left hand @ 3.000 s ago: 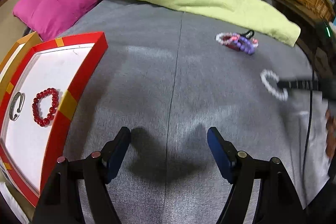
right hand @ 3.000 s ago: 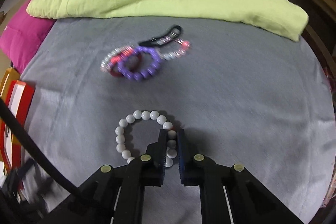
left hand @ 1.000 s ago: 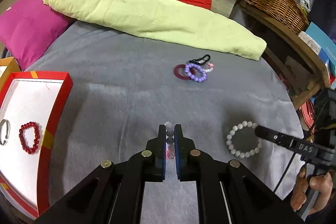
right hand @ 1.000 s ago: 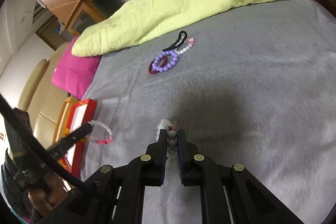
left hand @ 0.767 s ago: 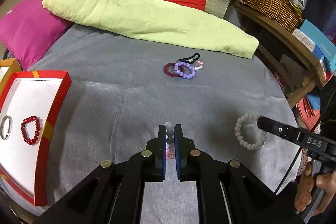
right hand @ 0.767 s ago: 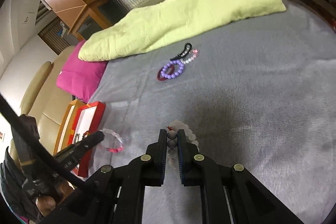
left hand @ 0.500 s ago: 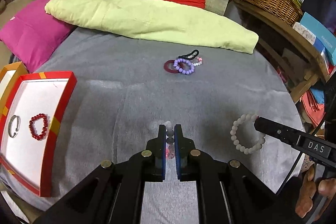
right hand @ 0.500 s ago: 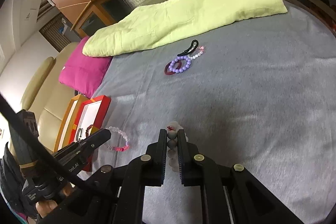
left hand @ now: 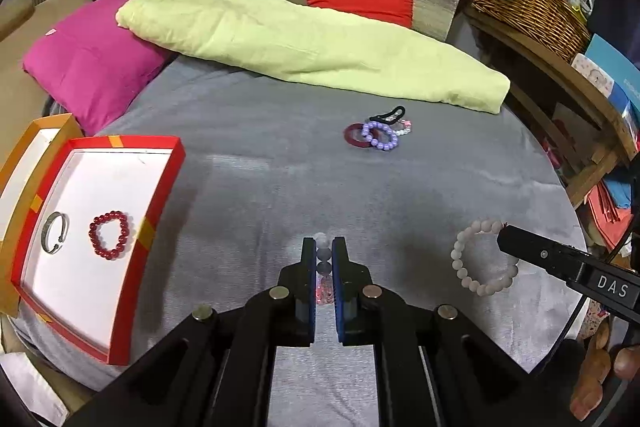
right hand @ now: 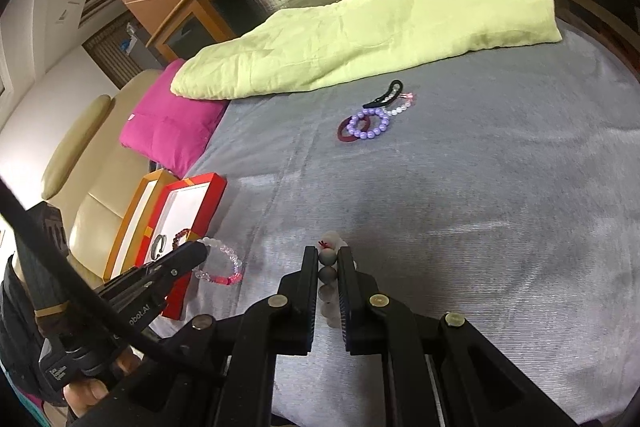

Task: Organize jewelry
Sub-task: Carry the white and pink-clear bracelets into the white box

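Note:
My left gripper (left hand: 323,251) is shut on a clear and pink bead bracelet (left hand: 323,267), held above the grey cloth; the bracelet also shows in the right wrist view (right hand: 219,263). My right gripper (right hand: 329,259) is shut on a white bead bracelet (right hand: 329,269), seen hanging from it in the left wrist view (left hand: 482,259). A red-rimmed tray (left hand: 160,195) at the left holds a red bead bracelet (left hand: 110,235) and a silver bangle (left hand: 54,237). A pile with a purple bead bracelet (left hand: 379,135), a dark red ring and a black clip lies farther back.
A lime green blanket (left hand: 304,47) and a magenta cushion (left hand: 88,59) lie along the back of the grey surface (left hand: 256,163). An orange box lid (left hand: 24,155) sits left of the tray. A wicker basket (left hand: 528,3) stands on a wooden shelf at the right.
Three seconds ago the left gripper was open and empty; now it is shut on the clear and pink bracelet. Both grippers have lifted, and the tray sits nearer the left gripper.

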Demonstrator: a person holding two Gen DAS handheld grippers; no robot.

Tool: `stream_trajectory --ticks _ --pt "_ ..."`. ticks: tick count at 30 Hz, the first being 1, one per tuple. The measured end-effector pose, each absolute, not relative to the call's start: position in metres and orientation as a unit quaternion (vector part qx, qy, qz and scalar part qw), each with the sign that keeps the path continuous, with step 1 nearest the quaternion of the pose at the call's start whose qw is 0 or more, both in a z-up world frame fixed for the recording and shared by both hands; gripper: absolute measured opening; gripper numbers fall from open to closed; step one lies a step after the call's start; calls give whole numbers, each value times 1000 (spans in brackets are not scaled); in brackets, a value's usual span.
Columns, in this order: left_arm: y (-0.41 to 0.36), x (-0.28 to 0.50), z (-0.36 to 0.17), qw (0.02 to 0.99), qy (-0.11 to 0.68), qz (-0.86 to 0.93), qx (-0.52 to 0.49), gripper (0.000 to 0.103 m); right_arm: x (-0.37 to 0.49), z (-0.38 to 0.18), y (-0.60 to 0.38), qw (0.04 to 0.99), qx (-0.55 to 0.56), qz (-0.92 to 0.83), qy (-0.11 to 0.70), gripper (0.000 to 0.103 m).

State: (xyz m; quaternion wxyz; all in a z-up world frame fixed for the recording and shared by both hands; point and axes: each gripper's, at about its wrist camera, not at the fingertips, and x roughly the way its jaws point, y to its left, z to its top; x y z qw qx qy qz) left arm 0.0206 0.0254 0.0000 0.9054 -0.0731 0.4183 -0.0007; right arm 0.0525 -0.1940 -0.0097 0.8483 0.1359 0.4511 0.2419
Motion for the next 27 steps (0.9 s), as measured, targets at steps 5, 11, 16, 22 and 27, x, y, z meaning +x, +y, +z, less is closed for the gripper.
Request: stream_trajectory --ticks 5,11,16,22,27 --pt "38 18 -2 904 420 9 -78 8 52 -6 -182 848 126 249 451 11" --pt "59 16 -2 902 420 25 -91 8 53 -2 -166 847 114 258 451 11" --pt "80 14 -2 901 419 44 -102 8 54 -2 -152 843 105 266 456 11" --pt "113 15 2 901 414 74 -109 8 59 3 -126 839 85 285 455 11" --pt "150 20 6 899 410 98 -120 8 64 11 -95 835 66 305 453 11"
